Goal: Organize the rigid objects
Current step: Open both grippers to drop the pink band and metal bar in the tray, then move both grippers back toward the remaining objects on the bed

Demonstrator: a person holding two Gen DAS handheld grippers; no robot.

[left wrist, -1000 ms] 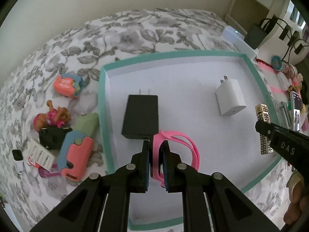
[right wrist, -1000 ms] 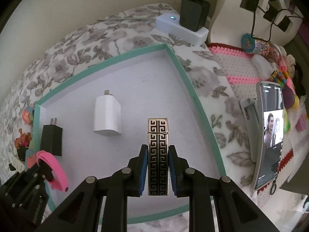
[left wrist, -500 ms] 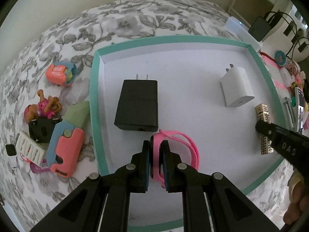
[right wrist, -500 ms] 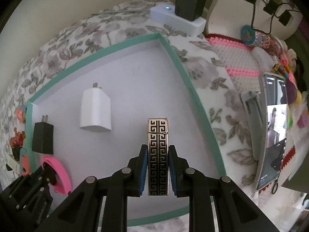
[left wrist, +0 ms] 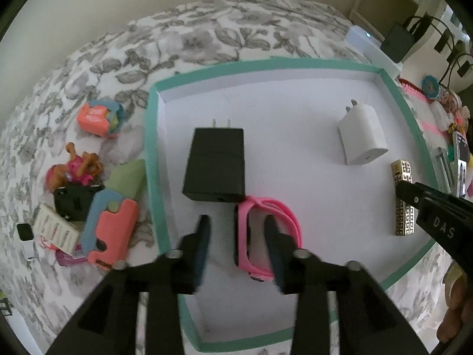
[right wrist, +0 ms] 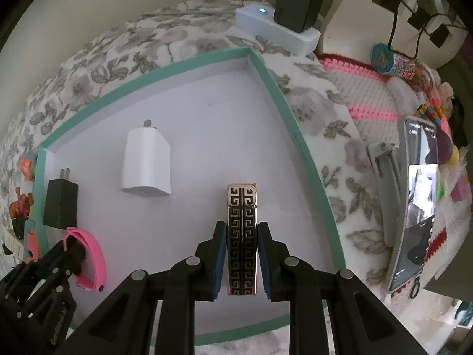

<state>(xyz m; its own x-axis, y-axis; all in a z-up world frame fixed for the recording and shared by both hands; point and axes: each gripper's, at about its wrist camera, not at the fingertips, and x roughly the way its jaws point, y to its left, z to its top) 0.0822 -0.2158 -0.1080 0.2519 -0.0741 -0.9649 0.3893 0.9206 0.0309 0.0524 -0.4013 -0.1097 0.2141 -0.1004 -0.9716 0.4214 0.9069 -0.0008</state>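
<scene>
Left gripper point(left wrist: 236, 236) stands wide around the pink band point(left wrist: 267, 233), lower centre, inside the tray point(left wrist: 152, 159). Right gripper point(right wrist: 241, 254) clamps the lighter point(right wrist: 241, 236) (patterned, low over the tray floor). Advise: lower it flat before releasing.

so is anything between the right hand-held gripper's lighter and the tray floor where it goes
Nothing visible. The patterned lighter sits between the right hand-held gripper pads over bare tray floor. The white charger lies apart to its left.
</scene>
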